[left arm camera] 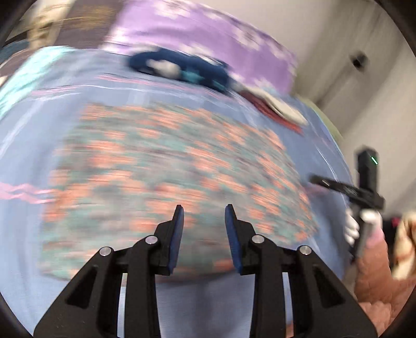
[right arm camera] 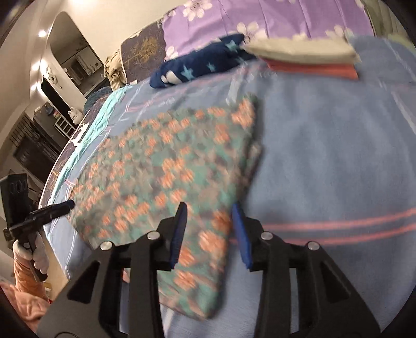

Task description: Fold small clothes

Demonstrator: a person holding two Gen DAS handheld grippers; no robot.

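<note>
A teal garment with orange flowers (left arm camera: 169, 166) lies flat on the blue bedspread (left arm camera: 213, 299); this left wrist view is blurred by motion. My left gripper (left arm camera: 204, 208) hovers over the garment's near edge, jaws apart and nothing between the pads. In the right wrist view the same garment (right arm camera: 166, 161) shows a folded edge on its right side. My right gripper (right arm camera: 209, 205) stands above its near corner, jaws apart, the pads not pressing on the cloth. Each gripper, held in a white-gloved hand, shows at the edge of the other's view: the right gripper (left arm camera: 316, 179) and the left gripper (right arm camera: 69, 204).
At the back of the bed lie a crumpled navy garment with stars (right arm camera: 202, 65) and a folded stack of white and red clothes (right arm camera: 306, 57). Behind them is purple flowered bedding (right arm camera: 273, 18). Dark furniture (right arm camera: 33, 145) stands off the bed's left side.
</note>
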